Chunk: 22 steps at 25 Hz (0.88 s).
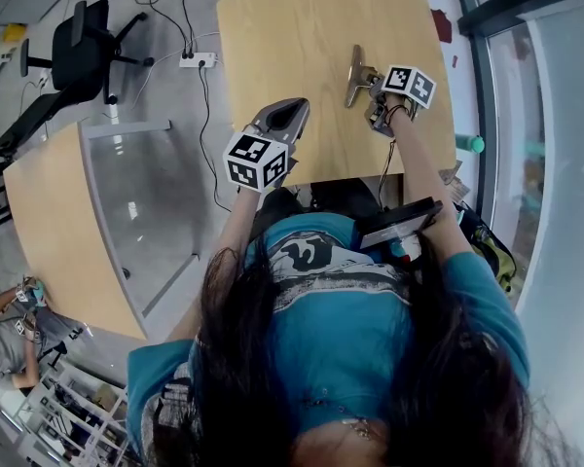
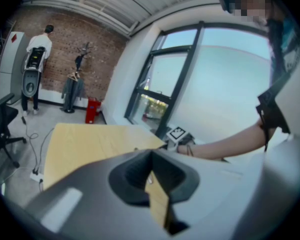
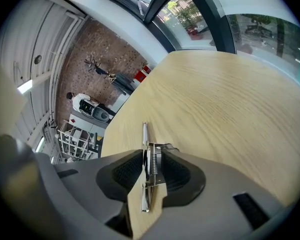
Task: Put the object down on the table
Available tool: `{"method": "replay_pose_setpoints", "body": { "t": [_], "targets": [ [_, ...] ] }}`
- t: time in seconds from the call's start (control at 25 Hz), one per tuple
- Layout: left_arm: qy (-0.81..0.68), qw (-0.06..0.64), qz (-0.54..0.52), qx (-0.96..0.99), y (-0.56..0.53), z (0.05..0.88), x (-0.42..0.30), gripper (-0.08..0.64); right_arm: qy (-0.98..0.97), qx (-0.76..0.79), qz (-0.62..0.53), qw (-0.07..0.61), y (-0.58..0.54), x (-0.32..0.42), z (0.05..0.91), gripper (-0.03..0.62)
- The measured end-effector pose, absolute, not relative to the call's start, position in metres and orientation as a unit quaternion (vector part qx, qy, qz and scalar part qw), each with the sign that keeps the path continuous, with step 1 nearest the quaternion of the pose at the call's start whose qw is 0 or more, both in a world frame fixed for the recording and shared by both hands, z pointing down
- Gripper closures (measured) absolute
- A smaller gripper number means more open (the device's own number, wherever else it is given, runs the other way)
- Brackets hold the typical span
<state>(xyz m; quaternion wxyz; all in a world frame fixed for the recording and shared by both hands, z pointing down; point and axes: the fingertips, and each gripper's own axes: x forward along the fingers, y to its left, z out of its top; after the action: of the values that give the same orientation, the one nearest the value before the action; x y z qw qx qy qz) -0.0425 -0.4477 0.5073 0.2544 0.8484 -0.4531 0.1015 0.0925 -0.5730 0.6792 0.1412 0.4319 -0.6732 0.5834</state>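
A metal spring clip [image 1: 357, 71] lies along the light wooden table [image 1: 292, 37], towards its right side. My right gripper [image 1: 373, 93] reaches it from the near side and is shut on the clip's handle end. In the right gripper view the clip [image 3: 146, 139] stands on edge between the dark pads of the right gripper [image 3: 145, 153], its spring showing and its tip pointing out over the table [image 3: 215, 99]. My left gripper [image 1: 294, 107] hovers at the table's near edge, well left of the clip. The left gripper [image 2: 151, 156] has its fingertips together with nothing between them.
A second wooden table [image 1: 49, 222] stands at the left, with an office chair [image 1: 78, 52] behind it. A power strip [image 1: 197, 60] and cables lie on the floor by the table's left edge. A glass wall [image 1: 555, 115] runs along the right. A person [image 3: 82, 101] stands far off.
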Motion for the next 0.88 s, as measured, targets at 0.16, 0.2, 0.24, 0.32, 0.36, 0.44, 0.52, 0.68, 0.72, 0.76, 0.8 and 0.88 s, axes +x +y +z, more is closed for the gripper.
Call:
{"method": "replay_pose_setpoints", "body": {
  "t": [0.16, 0.2, 0.24, 0.32, 0.36, 0.44, 0.52, 0.68, 0.72, 0.76, 0.8, 0.88],
  "targets": [
    [-0.453, 0.253, 0.101, 0.849, -0.444, 0.506, -0.046, 0.558, -0.666, 0.433, 0.591, 0.140, -0.569, 0.096, 0.678, 0.433],
    [-0.453, 0.253, 0.100, 0.849, -0.443, 0.506, -0.047, 0.558, -0.664, 0.437, 0.591, 0.136, -0.568, 0.097, 0.676, 0.428],
    [-0.452, 0.252, 0.100, 0.850, -0.442, 0.505, -0.048, 0.558, -0.663, 0.442, 0.591, 0.130, -0.566, 0.099, 0.672, 0.426],
    [-0.449, 0.251, 0.098, 0.852, -0.438, 0.504, -0.050, 0.558, -0.662, 0.449, 0.589, 0.116, -0.563, 0.102, 0.663, 0.426],
    [-0.448, 0.250, 0.097, 0.853, -0.437, 0.502, -0.051, 0.558, -0.662, 0.450, 0.589, 0.107, -0.561, 0.103, 0.657, 0.426],
    [-0.444, 0.249, 0.095, 0.855, -0.432, 0.500, -0.054, 0.558, -0.664, 0.450, 0.591, 0.086, -0.556, 0.103, 0.645, 0.426],
    [-0.440, 0.247, 0.094, 0.858, -0.427, 0.499, -0.056, 0.558, -0.667, 0.449, 0.591, 0.065, -0.548, 0.103, 0.631, 0.428],
    [-0.430, 0.242, 0.093, 0.865, -0.412, 0.496, -0.062, 0.558, -0.680, 0.447, 0.580, 0.038, -0.526, 0.095, 0.602, 0.428],
    [-0.427, 0.241, 0.092, 0.867, -0.407, 0.494, -0.064, 0.558, -0.684, 0.448, 0.576, 0.032, -0.520, 0.092, 0.594, 0.428],
    [-0.423, 0.239, 0.091, 0.869, -0.403, 0.493, -0.066, 0.558, -0.687, 0.447, 0.572, 0.024, -0.514, 0.087, 0.585, 0.428],
    [-0.420, 0.237, 0.090, 0.872, -0.399, 0.491, -0.068, 0.558, -0.691, 0.446, 0.568, 0.016, -0.507, 0.083, 0.577, 0.428],
    [-0.411, 0.232, 0.088, 0.877, -0.391, 0.488, -0.072, 0.558, -0.700, 0.442, 0.561, 0.001, -0.494, 0.073, 0.561, 0.428]
  ]
}}
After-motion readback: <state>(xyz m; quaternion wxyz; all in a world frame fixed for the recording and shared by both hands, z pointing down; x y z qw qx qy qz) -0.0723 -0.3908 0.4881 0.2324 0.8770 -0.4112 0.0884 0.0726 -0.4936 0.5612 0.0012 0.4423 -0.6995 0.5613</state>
